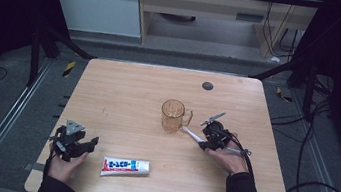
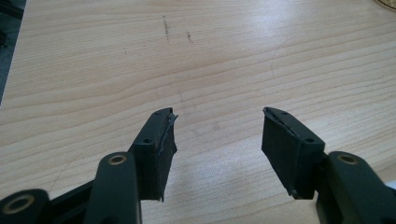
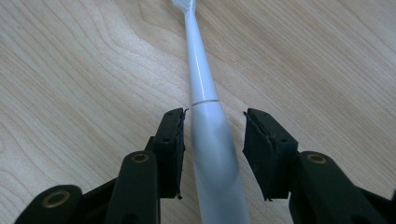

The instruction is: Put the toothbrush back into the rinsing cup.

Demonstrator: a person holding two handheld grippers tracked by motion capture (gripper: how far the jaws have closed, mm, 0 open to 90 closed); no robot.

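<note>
Toothbrush [image 3: 205, 116], qty 1: white, electric type w/ slim neck and thicker handle. Lies flat on the table [image 1: 124, 89], right-centre, head end pointing toward the mug. In the right gripper view the handle runs between the two black jaws; left pad looks right at the handle, right pad stands off w/ a visible gap, so not clamped.

Right gripper [image 1: 206, 133], qty 1: jaws approx half apart, straddling the toothbrush handle, low over the tabletop. Held by the person's right hand [image 1: 228, 158], dark sleeve, cable trailing off to the right.

Mug [image 1: 174, 115], qty 1: clear amber plastic, upright, handle facing right, just beside the toothbrush head end. Looks to hold nothing.

Toothpaste tube [image 1: 125, 167], qty 1: white w/ blue lettering, lying flat near the front edge, left of centre, well apart from the toothbrush.

Left gripper [image 2: 217, 135], qty 1: jaws wide apart, nothing between them, bare wood below. In the high view it sits at front left, just beside the tube's left end, grey three-cornered plate on top.

Table, qty 1: light wood, rounded corners, one dark round spot near the far edge.
</note>
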